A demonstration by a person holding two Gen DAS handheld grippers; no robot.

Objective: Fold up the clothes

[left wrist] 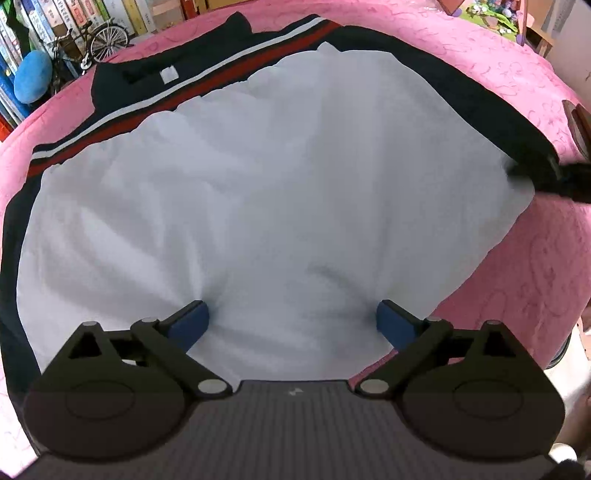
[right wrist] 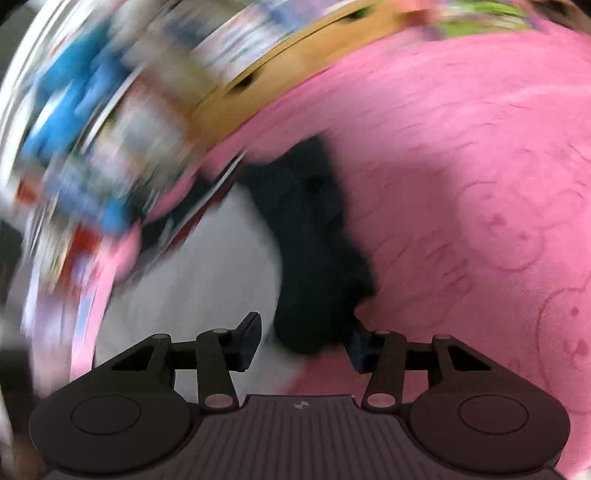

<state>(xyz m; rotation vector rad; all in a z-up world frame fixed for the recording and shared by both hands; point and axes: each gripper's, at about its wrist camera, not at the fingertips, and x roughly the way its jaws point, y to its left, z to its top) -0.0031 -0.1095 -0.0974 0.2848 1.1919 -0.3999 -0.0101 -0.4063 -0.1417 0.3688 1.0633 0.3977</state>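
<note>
The pink bed cover (left wrist: 546, 280) lies open to the right of the spread shirt (left wrist: 258, 192). Behind it, the bookshelf (left wrist: 33, 33) and model bicycle (left wrist: 88, 44) crowd the far left edge; toys (left wrist: 487, 14) block the far right corner.

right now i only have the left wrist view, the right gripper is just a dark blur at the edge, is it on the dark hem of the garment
Observer: The right gripper has a bunched dark fold between its jaws.
Operator: clamped yet
Observer: Not on both sides. One finger touches the fold; the other stands apart from it, with white cloth showing in the gap.
Operator: whats past the fold
Observer: Bare pink cover on the fold's far side, though that view is motion-blurred.
</note>
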